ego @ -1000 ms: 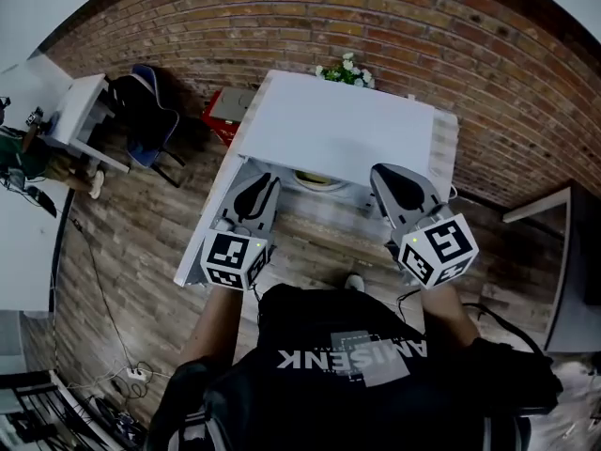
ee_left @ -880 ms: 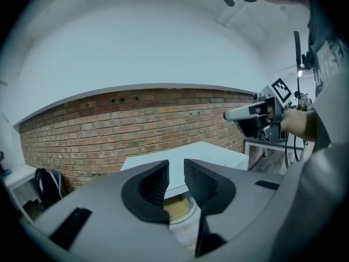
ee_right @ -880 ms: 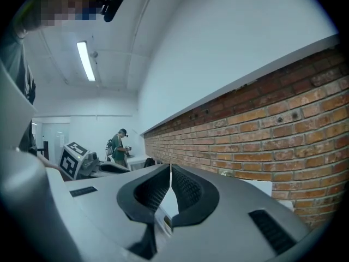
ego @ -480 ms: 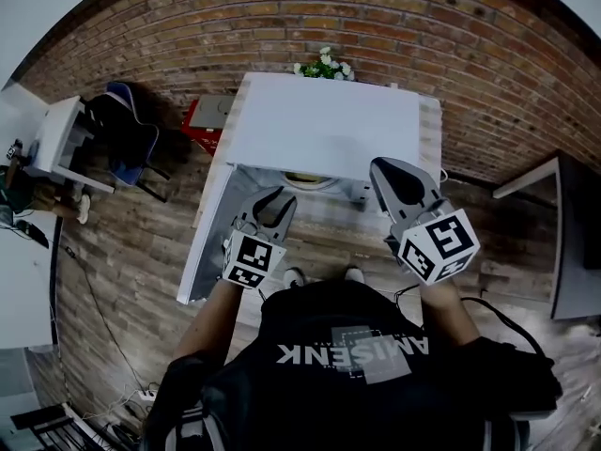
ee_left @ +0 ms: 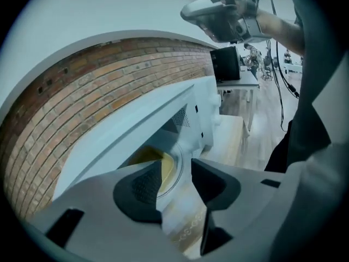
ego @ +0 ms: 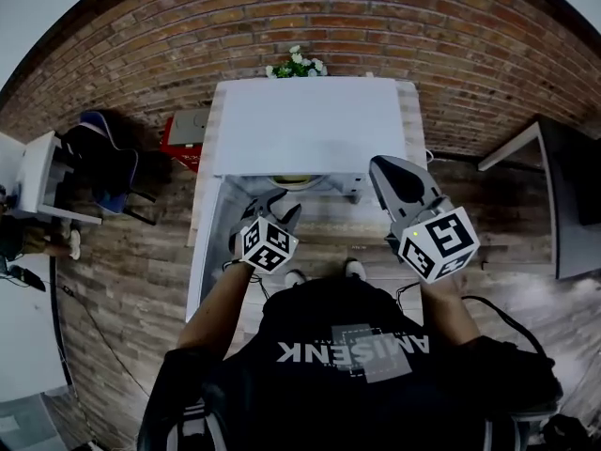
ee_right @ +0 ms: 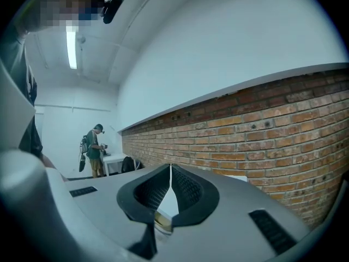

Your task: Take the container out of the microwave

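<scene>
Where it's at: the round pale-yellow container is sitting inside the boxy white microwave, whose door is hanging open to the left.
Left gripper: the left gripper is pointing down into the cavity with its jaws opening. There's nothing between the pads yet.
Right gripper: the right gripper is hovering up high, clenched on nothing and facing the red brick wall.
Handling: we're guessing rigid, lightish and smooth-walled, so probably slippery. We're thinking it wants to stay level.
Where to grab: we're leaning towards the near rim, one pad inside and one outside.
Hard to see: only a sliver is showing. The microwave top and the left jaw are covering the rest, so depth, lid and contents are anyone's guess.
</scene>
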Demonstrator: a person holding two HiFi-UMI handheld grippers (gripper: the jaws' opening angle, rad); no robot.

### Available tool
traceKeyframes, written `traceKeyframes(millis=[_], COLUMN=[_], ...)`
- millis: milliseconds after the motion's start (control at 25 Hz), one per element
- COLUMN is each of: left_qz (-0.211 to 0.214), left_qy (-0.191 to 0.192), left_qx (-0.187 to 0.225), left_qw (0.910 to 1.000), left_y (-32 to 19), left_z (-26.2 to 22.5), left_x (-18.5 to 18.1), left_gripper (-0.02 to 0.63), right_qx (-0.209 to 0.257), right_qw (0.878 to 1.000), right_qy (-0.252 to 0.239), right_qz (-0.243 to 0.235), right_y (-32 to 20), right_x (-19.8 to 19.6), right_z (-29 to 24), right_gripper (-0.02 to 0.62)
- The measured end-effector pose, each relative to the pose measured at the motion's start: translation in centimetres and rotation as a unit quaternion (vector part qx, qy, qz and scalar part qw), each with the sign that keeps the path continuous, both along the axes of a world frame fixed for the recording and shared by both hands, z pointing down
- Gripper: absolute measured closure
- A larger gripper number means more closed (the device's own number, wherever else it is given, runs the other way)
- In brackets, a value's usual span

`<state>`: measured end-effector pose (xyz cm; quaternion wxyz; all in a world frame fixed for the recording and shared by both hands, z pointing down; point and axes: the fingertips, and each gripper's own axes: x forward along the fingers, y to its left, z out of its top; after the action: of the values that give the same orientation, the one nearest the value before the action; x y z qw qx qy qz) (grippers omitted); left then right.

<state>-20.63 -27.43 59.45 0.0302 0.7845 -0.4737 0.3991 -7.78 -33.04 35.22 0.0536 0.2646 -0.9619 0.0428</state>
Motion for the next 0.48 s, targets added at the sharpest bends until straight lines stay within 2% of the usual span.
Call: traceKeyframes(millis=[200, 360, 480], left_qz=[0.042, 0.045, 0.054], left_qy=[-0.076, -0.086, -0.110], left_qx=[-0.002, -0.012, -0.011], left_qw=[0.9962, 0.9952, 0.9924], left_y=[-0.4, -0.9, -1.8], left_z=[2.3, 3.7, 4.5], left_x=[-1.1, -1.5, -1.7], left_gripper=[0.428, 0.414, 0.414], right_qx=[-0.001, -0.003, -0.003], right_qw=[1.000, 0.999, 0.998], right_qy=[-0.001, 0.003, 0.007], right_qz=[0.027, 0.050, 0.065], right_y=[0.3, 0.5, 0.6], right_x=[0.7, 1.5, 2.2], right_z=[0.1, 0.3, 0.4], right_gripper=[0.552, 0.552, 0.552])
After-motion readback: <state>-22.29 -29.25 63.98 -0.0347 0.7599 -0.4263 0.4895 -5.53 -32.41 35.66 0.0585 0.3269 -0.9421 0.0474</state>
